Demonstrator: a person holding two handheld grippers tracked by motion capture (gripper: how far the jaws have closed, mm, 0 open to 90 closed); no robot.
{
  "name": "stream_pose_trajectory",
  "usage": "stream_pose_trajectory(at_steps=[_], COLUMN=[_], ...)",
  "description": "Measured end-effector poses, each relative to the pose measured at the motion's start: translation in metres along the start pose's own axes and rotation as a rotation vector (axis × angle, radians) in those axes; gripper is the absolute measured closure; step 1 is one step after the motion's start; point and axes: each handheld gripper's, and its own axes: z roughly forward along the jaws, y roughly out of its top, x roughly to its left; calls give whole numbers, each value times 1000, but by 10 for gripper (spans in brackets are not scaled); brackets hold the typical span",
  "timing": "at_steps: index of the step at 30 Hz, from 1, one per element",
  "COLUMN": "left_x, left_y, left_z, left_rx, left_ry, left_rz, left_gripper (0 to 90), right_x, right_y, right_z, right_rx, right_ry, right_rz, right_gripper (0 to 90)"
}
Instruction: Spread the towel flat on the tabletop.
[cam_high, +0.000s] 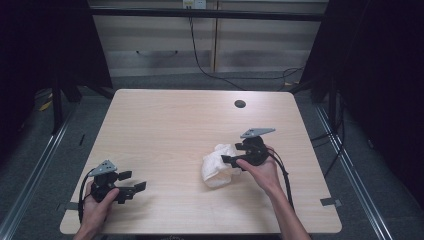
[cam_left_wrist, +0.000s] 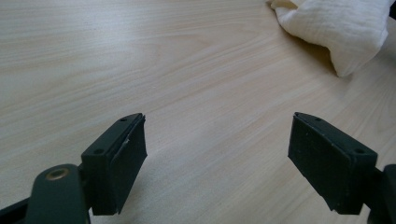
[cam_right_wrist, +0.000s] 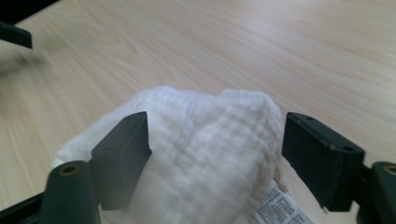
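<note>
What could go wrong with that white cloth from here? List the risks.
1. The right gripper stands open around the bunched white cloth, pads not pressing; closing now might pinch only a loose fold, which could slip out.
2. The care label lies by the right jaw; it may get pinched instead of the fabric.
3. The left gripper is open over bare table, well apart from the cloth, so it cannot steady it.

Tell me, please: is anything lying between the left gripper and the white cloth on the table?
Nothing visible does. Bare wooden table lies between the left gripper and the white cloth; the left gripper view shows its open jaws over wood, the cloth beyond.
</note>
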Motion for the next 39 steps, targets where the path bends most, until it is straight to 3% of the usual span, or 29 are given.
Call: stream_pose_trajectory(at_steps=[2, 3, 4, 7, 8, 14, 16, 20, 32, 39], left_x=[0, 0, 0, 0, 0, 0, -1, -1, -3, -3], left_y=[0, 0, 0, 0, 0, 0, 0, 1, 1, 1], left_z=[0, 0, 0, 0, 0, 1, 2, 2, 2, 2], left_rx=[0, 0, 0, 1, 0, 4, 4, -1, 2, 7], left_ry=[-3, -3, -1, -3, -3, 2, 1, -16, -9, -7], left_rz=[-1, 0, 2, 2, 2, 11, 11, 1, 17, 23], left_gripper=[189, 189, 189, 189, 189, 189, 189, 189, 189, 189], right_x=[0, 0, 1, 1, 0, 2, 6, 18, 53, 76], right_y=[-3, -5, -9, -13, -17, -23, -25, -26, -29, -33], right_z=[11, 17, 26, 32, 36, 40, 41, 44, 52, 52], right_rx=[34, 51, 77, 92, 95, 98, 97, 98, 95, 87], right_ry=[32, 42, 40, 42, 53, 52, 72, 97, 150, 179], right_rz=[-15, -19, -29, -21, -11, -20, -24, -34, -70, -99], right_gripper=[459, 464, 546, 575, 643, 715, 738, 747, 746, 677])
